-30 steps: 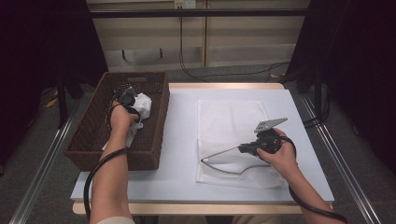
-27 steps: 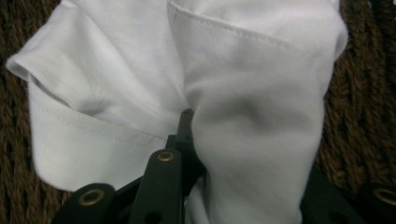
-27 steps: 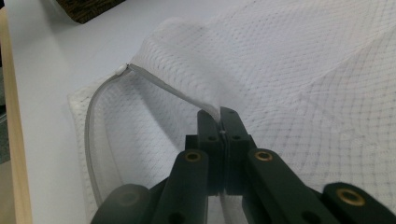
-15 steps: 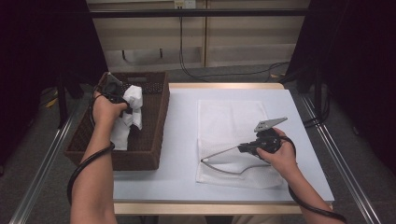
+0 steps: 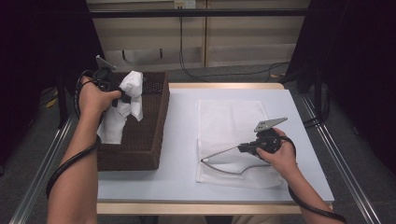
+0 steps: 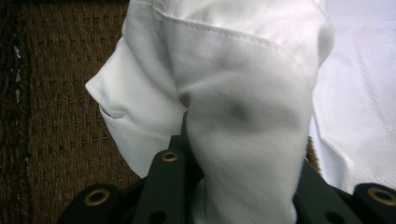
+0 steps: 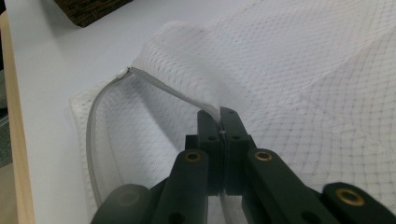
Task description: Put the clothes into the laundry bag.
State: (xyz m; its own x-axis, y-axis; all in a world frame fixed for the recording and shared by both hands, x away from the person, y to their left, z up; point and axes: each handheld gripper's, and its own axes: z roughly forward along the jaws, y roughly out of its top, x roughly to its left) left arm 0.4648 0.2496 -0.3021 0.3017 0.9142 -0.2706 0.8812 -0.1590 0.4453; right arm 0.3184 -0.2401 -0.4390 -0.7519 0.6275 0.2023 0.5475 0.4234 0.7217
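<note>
- Left gripper point(image 5: 122, 95) is clamped on a bunched-up white cloth point(image 5: 128, 93), holding it up over the brown woven basket point(image 5: 140, 140); the jaws have just been closing a bit more with the cloth between them.
- In the left gripper view the cloth point(image 6: 243, 93) bulges out over the black jaws, with the basket weave point(image 6: 51, 116) behind it.
- The cloth's lower end hangs down into the basket, which sits along the left edge of the table point(image 5: 182, 177).
- Right gripper point(image 5: 236, 150) has its jaws pinched tight on the upper zipper edge of a white mesh laundry bag point(image 5: 233, 121), lifting that edge so the mouth gapes open.
- In the right gripper view, the grey zipper point(image 7: 100, 121) curves away from the closed jaws point(image 7: 220, 122).
- The mesh bag lies flat on the right half of the table, closer to the near edge, well apart from the basket.
</note>
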